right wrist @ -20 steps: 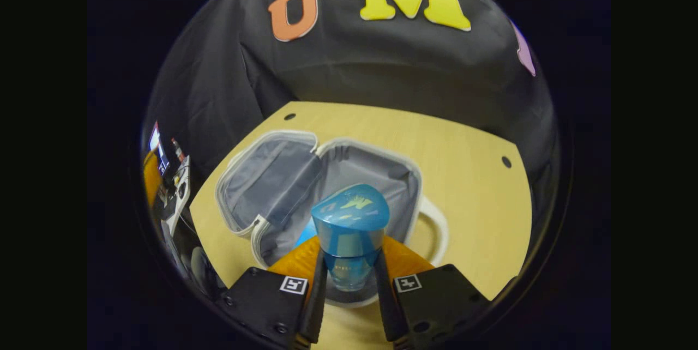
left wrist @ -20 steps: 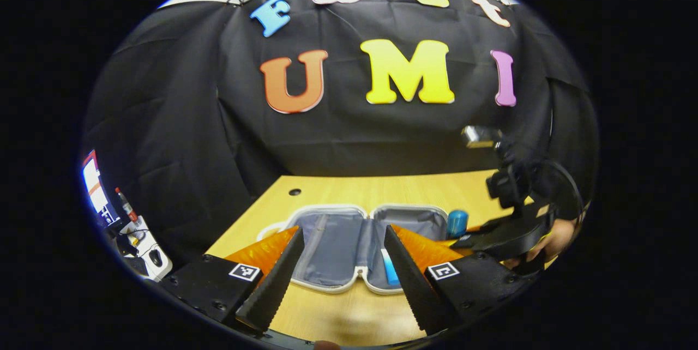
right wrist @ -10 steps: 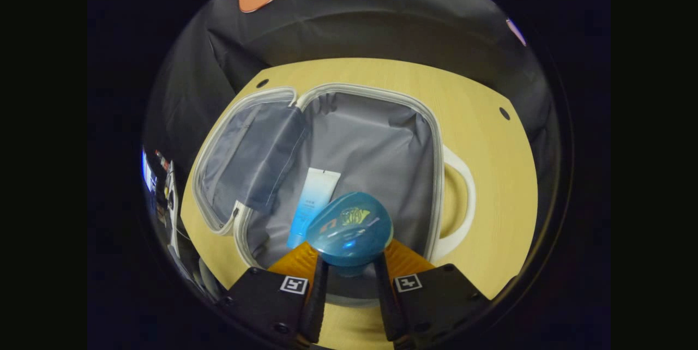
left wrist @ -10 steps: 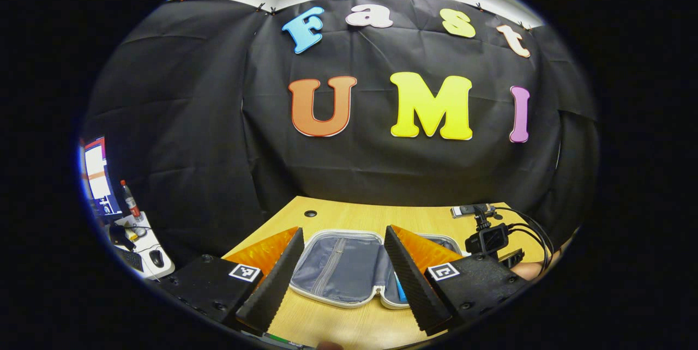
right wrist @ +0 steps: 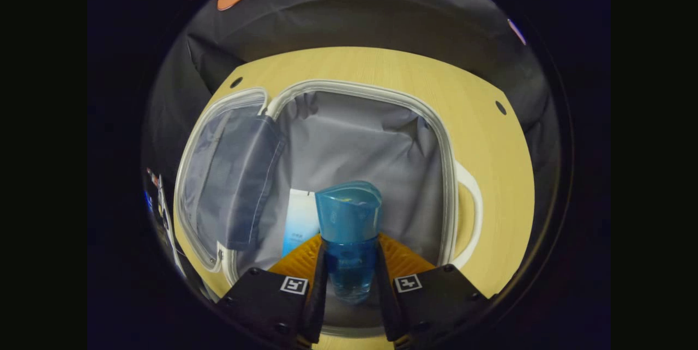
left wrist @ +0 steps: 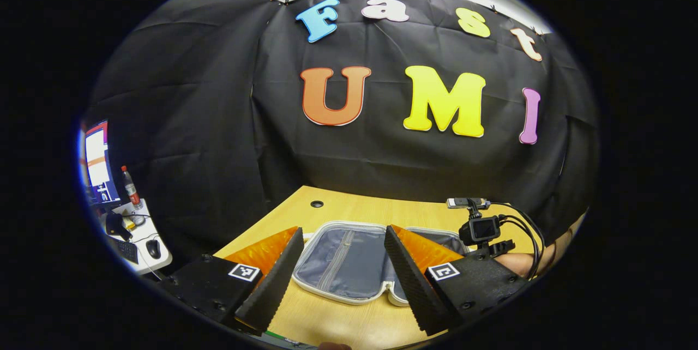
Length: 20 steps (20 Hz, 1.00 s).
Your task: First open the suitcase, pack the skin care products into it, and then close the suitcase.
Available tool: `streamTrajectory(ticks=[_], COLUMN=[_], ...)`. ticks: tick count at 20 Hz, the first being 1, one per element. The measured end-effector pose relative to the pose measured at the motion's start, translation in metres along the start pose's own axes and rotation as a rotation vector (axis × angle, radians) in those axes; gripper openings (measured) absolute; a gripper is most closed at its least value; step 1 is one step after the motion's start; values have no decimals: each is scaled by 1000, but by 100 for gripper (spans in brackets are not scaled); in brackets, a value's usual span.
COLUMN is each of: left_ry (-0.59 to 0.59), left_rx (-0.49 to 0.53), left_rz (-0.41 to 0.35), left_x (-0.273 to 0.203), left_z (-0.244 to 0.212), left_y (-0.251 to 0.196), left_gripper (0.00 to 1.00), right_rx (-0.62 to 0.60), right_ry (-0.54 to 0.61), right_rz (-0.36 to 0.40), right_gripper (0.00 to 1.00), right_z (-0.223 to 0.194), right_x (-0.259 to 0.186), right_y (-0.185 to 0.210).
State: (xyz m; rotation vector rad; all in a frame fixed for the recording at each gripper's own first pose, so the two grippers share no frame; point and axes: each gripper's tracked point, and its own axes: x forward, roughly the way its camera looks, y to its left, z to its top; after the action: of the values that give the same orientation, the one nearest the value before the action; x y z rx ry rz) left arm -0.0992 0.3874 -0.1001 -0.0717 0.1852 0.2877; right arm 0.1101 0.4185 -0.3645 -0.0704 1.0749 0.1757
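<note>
The suitcase (right wrist: 360, 137) lies open on the wooden table, grey lining up, white zip rim around both halves. A white-and-blue tube (right wrist: 299, 222) rests inside its right half. My right gripper (right wrist: 349, 290) is shut on a blue bottle (right wrist: 349, 230) with a blue cap, held low over that half, beside the tube. In the left gripper view the open suitcase (left wrist: 349, 263) lies ahead of my left gripper (left wrist: 343, 279), which stands open with nothing between its fingers. The right gripper's camera mount (left wrist: 480, 230) and a hand (left wrist: 518, 263) show at the right.
The suitcase's white handle (right wrist: 471, 213) sticks out on its right side. The table (right wrist: 480, 137) has small round holes near its far corners. A side desk (left wrist: 131, 230) with a screen, a bottle and a mouse stands off to the left.
My right gripper has come down and forward with the blue bottle into the suitcase's right half. My left gripper has pulled back and tilted up, away from the suitcase.
</note>
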Motion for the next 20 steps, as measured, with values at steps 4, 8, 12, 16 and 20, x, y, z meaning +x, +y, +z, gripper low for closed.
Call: streamTrajectory(ticks=[4,8,12,16,20], left_ry=[24,45,48,87,163], left_rx=[-31,-37,-48,-79,-214], left_rz=[24,56,83,103,87], left_x=[3,4,6,23,56], left_z=[-11,-18,-22,-40,-71], left_y=[10,19,37,62,98], left_gripper=[96,96,96,96,96], right_rx=[40,107,118,116,76], right_ry=[49,130,132,122,88], right_rz=[-34,-61,-43,-15,46], right_gripper=[41,40,42,42,66], right_z=[1,-8,-5,-4,-1], right_x=[10,19,20,19,3], right_y=[-3,-11,-11,-9,-4])
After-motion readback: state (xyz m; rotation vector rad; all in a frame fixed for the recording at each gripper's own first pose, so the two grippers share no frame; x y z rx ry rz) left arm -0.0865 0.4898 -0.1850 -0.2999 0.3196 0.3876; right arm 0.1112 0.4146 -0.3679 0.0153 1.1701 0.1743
